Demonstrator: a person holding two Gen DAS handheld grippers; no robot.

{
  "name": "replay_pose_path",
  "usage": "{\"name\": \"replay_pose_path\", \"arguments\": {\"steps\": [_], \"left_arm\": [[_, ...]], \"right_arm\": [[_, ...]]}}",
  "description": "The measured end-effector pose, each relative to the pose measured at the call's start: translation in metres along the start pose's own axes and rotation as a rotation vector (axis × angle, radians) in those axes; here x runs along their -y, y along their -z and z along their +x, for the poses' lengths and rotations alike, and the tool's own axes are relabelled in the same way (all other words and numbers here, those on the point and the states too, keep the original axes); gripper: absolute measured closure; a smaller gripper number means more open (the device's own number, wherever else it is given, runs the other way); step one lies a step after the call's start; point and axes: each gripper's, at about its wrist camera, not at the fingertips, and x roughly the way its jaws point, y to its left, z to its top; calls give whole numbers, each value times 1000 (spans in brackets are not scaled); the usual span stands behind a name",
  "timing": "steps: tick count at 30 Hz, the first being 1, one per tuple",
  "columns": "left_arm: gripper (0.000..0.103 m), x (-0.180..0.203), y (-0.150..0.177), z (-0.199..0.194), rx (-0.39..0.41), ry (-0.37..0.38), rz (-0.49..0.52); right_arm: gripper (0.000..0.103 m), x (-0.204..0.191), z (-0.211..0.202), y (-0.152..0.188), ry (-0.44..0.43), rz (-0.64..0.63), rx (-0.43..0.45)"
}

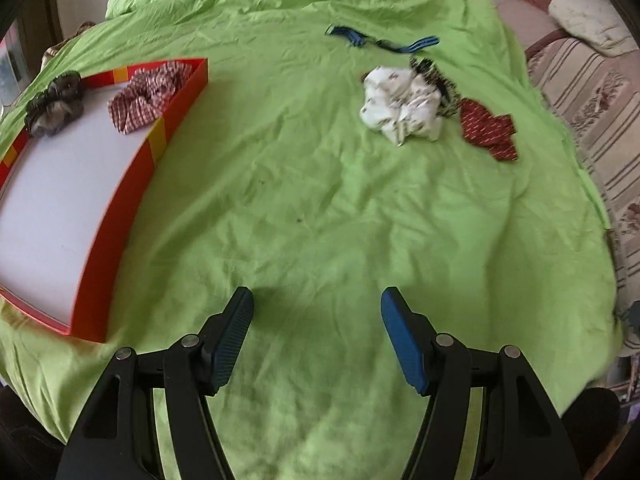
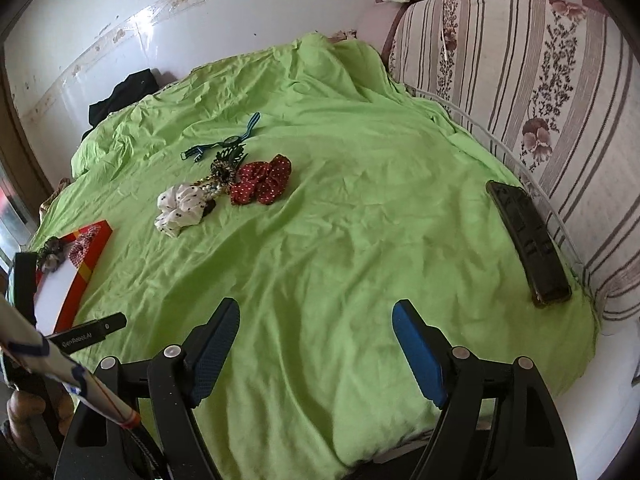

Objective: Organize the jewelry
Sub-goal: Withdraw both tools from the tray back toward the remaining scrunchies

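Inside the red box at the bedspread's left edge lie two scrunchies; white scrunchie, red scrunchie (and watch) remain out; left gripper and right gripper both gape, empty.

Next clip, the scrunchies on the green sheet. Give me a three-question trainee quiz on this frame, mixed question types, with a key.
1. True or false: the red checked fabric scrunchie lies inside the shallow red cardboard box.
2. Which lies nearest the white printed fabric scrunchie? A) the dark red dotted scrunchie B) the long black remote control C) the grey-brown scrunchie
3. Fill in: the left tool and right tool are both ____ and hold nothing.

Key: 1 true; 2 A; 3 open.
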Motion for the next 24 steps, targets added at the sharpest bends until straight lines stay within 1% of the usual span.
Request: {"name": "replay_pose_path", "arguments": {"steps": [4, 7, 10, 14, 19, 24], "left_arm": [[36, 8, -2, 6, 19, -53, 31], [29, 10, -4, 10, 15, -64, 11], [24, 13, -3, 12, 21, -90, 2], [13, 22, -1, 18, 29, -141, 25], [1, 28, -1, 25, 36, -187, 36], [0, 31, -1, 27, 52, -207, 40]], "right_arm": [[20, 8, 20, 3, -26, 17, -37], [20, 15, 30, 6, -55, 33, -61], [20, 19, 33, 5, -95, 44, -63], [20, 22, 38, 8, -119, 41, -74], [20, 34, 45, 9, -150, 92, -87], [20, 42, 49, 9, -185, 152, -92]]}}
